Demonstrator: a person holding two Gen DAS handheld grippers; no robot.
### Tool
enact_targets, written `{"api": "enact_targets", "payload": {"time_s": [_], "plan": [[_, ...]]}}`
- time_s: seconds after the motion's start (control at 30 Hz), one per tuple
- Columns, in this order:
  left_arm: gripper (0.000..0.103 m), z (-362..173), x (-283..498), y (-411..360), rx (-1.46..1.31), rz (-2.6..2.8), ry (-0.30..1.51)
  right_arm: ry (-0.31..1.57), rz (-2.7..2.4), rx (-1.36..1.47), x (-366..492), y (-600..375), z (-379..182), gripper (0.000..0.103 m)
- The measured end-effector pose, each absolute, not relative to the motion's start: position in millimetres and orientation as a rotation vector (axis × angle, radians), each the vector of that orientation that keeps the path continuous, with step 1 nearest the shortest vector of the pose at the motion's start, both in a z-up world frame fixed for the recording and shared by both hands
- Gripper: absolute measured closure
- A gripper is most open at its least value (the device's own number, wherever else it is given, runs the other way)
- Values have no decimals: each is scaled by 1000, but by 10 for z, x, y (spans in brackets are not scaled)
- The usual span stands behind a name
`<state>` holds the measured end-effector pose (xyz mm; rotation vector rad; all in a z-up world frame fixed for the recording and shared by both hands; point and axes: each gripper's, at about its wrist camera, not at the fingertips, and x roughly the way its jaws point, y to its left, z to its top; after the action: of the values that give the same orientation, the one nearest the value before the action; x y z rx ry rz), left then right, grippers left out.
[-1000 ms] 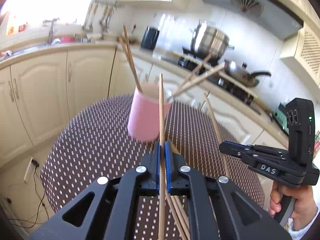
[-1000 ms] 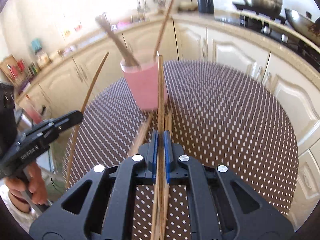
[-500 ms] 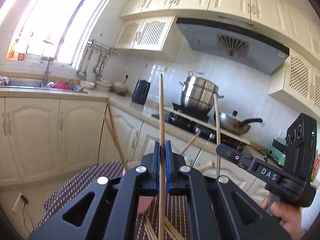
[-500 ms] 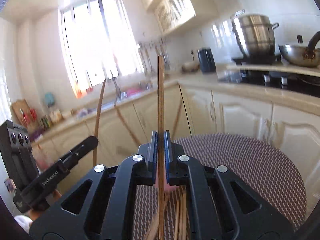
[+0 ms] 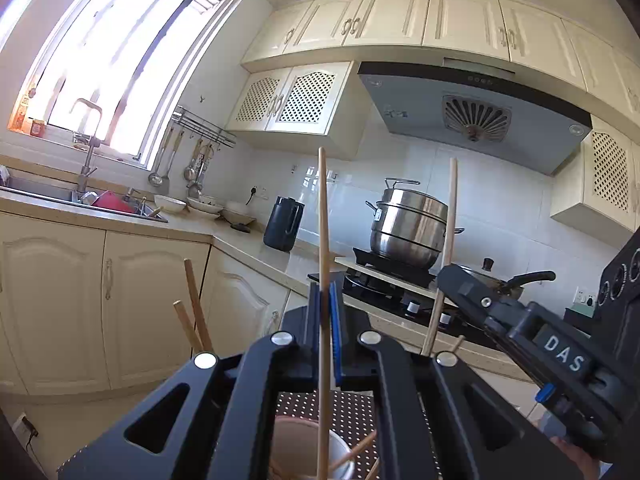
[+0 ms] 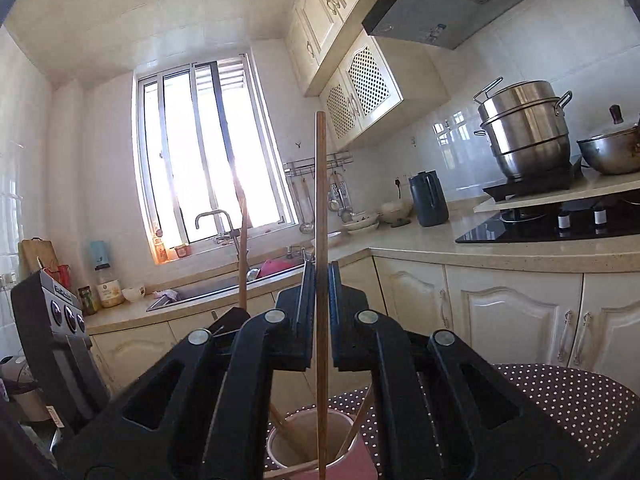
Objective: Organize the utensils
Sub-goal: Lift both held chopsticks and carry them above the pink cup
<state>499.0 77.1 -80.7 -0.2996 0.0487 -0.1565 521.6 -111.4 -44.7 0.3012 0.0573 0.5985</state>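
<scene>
My left gripper point(image 5: 325, 294) is shut on a pale wooden chopstick point(image 5: 322, 216) that stands upright. Its lower end runs down across the mouth of the pink cup point(image 5: 298, 446) below. To the right, my right gripper point(image 5: 450, 276) holds a second chopstick point(image 5: 449, 216), also upright. In the right wrist view the right gripper point(image 6: 320, 276) is shut on this darker chopstick point(image 6: 320, 192) above the cup point(image 6: 308, 442), which holds several sticks. The left gripper point(image 6: 234, 314) and its chopstick point(image 6: 243, 248) show at the left. Two more sticks point(image 5: 194, 308) rise from the cup.
The cup stands on a round table with a brown dotted cloth point(image 6: 560, 392). Behind runs a kitchen counter with a sink point(image 5: 60, 196), a black kettle point(image 5: 282, 224), a steel pot point(image 5: 408, 232) on the stove and a pan point(image 6: 608, 152). A hand point(image 5: 576, 458) holds the right gripper.
Both grippers have risen and tipped up from looking down at the table to level. The cup has dropped to the bottom of both views. Each chopstick stays gripped and now stands upright.
</scene>
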Motion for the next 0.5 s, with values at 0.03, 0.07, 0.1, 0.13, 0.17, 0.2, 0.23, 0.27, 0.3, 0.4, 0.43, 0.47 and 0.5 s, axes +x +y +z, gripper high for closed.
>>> {"api": "enact_targets", "payload": {"time_s": [0.03,0.07,0.1,0.13,0.17,0.2,0.23,0.27,0.3,0.4,0.43,0.47,0.5], "plan": [[98,-825,5020,774,-301,-156,46,49,602,296,5233,-1093,-465,96],[98,-845,5075,774,-302,-162,48,40,606,292,5244,-1075,-480,96],[98,-868,5103,774,-299,-157,44,34,608,284,5263,-1050,-494,96],[98,-895,5143,763,-289,-149,41,29,609,278,5280,-1030,-508,96],[98,-921,5151,760,-286,-151,42,23,609,278,5298,-1018,-525,96],[98,-951,5179,760,-288,-152,46,26,615,283,5320,-1017,-547,96],[98,-984,5198,757,-284,-153,50,32,620,289,5339,-1010,-572,96],[98,-1014,5207,752,-280,-153,53,33,632,297,5340,-1012,-595,96],[98,-1047,5220,747,-277,-153,59,38,643,303,5344,-1012,-606,96],[98,-1145,5231,753,-270,-152,84,33,653,278,5297,-998,-597,96],[98,-1163,5227,753,-266,-150,94,34,660,268,5285,-997,-591,96],[98,-1176,5219,751,-263,-147,97,35,664,260,5266,-996,-590,96],[98,-1186,5206,752,-262,-147,102,43,673,251,5248,-996,-593,96]]}}
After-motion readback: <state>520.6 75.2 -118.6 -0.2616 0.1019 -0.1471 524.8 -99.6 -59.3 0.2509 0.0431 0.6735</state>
